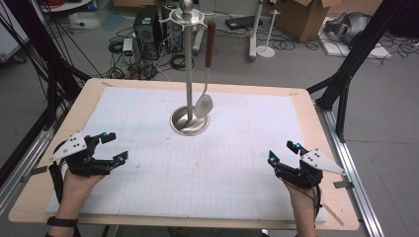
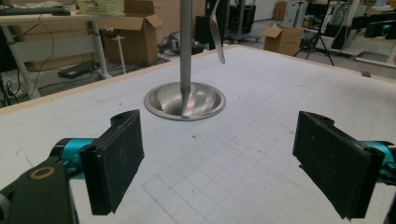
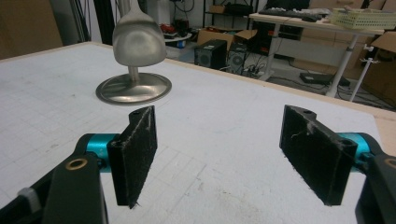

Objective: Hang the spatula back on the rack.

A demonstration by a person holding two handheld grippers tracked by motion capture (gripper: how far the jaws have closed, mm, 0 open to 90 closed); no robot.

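A steel utensil stand rises from a round dished base at the table's middle rear. From its top hook hangs a spoon with a brown wooden handle, its bowl just above the base. My left gripper rests low at the near left, open, nothing between its pads. At the near right, my right gripper is open and empty too. The left gripper view faces the stand's base and the spoon. The spoon bowl and base sit ahead in the right gripper view.
A white gridded mat covers the wooden table. Black frame legs flank the table. Beyond it the floor holds cables, computer towers and cardboard boxes.
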